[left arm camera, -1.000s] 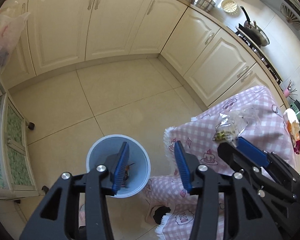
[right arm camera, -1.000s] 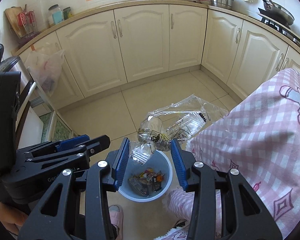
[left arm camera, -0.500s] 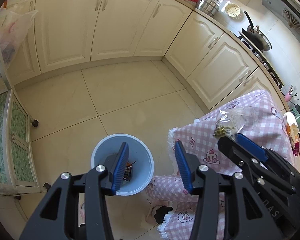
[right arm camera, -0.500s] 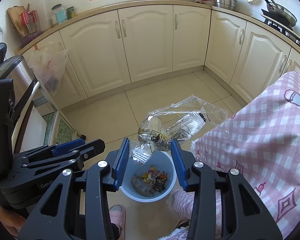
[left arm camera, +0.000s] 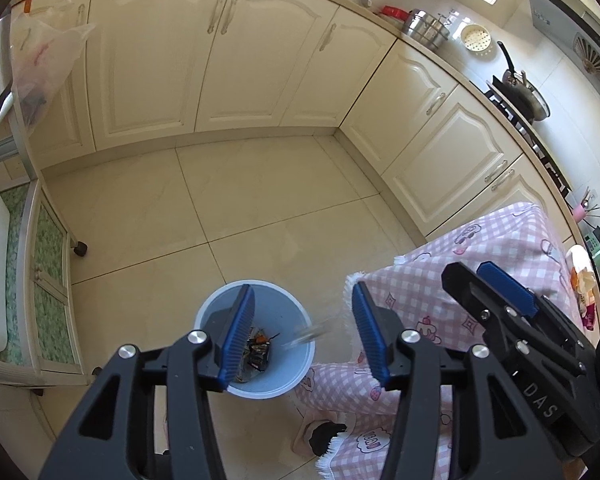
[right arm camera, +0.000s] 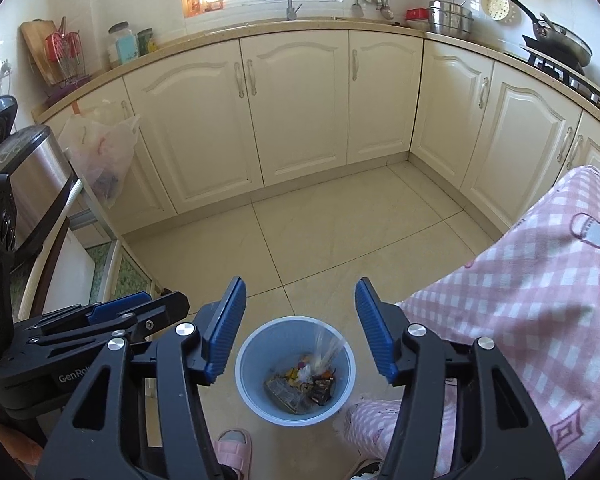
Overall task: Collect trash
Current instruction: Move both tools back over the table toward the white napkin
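with the clear plastic bag (right arm camera: 327, 347) caught as a blurred streak dropping over the blue bin (right arm camera: 247, 364), looks like the drop step of collecting trash is nearly finished. right gripper (right arm camera: 300, 330) poised directly above the bin, jaws having just been opening and now spread with nothing between them. left gripper (left arm camera: 298, 334) just beside it on the left, jaws also spread and empty, hanging partly over the bin's left rim. same streak visible from the left wrist (left arm camera: 305, 335), near the bin's right rim, so could well clip the edge and slide out onto the tiled floor (right arm camera: 340, 232), being light and springy. colourful wrappers (right arm camera: 300, 380) already heaped at the bottom of the bin; might let a puffy bag sit high and spill at a nudge. pink checked cloth (right arm camera: 540, 280) hanging close on the right, fringe near the bin, liable to snag a finger when swinging back toward the table. pink slipper (right arm camera: 232, 450) near the bin; a knock there could tip it
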